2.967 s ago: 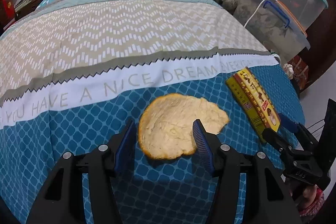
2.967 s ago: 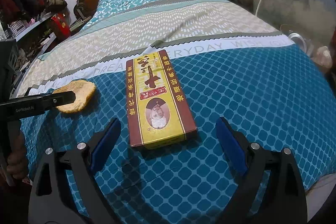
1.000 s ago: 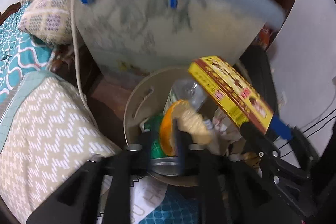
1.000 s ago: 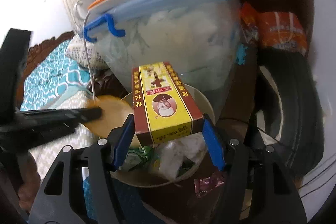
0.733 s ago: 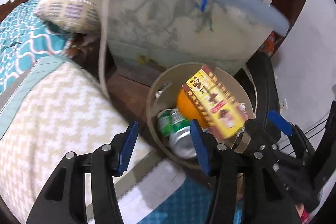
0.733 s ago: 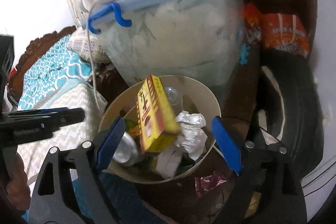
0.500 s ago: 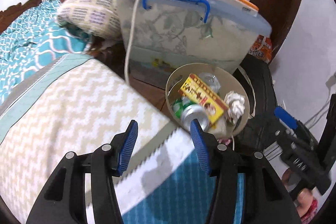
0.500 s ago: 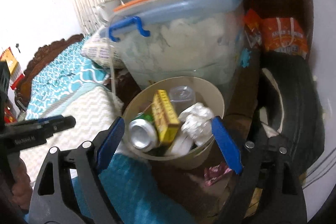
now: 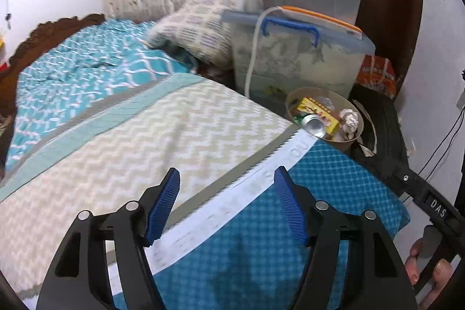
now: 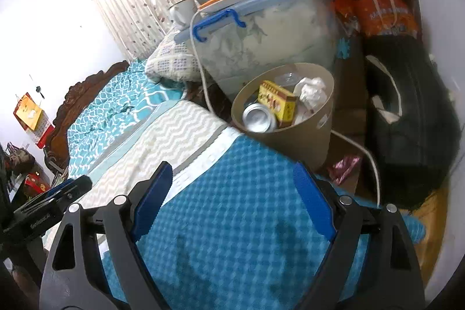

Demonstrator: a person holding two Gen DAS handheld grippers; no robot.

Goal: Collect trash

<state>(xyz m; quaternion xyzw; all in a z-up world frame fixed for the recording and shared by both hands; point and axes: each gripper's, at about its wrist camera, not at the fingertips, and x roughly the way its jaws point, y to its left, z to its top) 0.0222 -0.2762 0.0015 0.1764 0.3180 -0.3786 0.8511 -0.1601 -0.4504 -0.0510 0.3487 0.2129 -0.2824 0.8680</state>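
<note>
A tan waste bin (image 9: 351, 145) (image 10: 302, 141) stands on the floor beside the bed. Inside it lie the yellow and red box (image 9: 318, 114) (image 10: 277, 102), a silver can (image 9: 313, 126) (image 10: 258, 117) and crumpled white paper (image 9: 348, 119) (image 10: 312, 92). My left gripper (image 9: 226, 201) hangs over the bedspread, well back from the bin, its jaws opening with nothing between them. My right gripper (image 10: 231, 201) is also over the blue part of the bedspread, open and empty, the bin just beyond its fingertips.
The patterned bedspread (image 9: 145, 141) fills the near ground. Behind the bin stand stacked clear storage tubs (image 9: 299, 60) (image 10: 261, 28) with a white cable over them, and a pillow (image 9: 200, 28). A black tyre (image 10: 407, 112) and an orange bag (image 10: 383, 13) lie right of the bin.
Both grippers let go over the bin: the peel and the box dropped in. Both then drew back over the bed, and the bin now looks smaller and farther.
</note>
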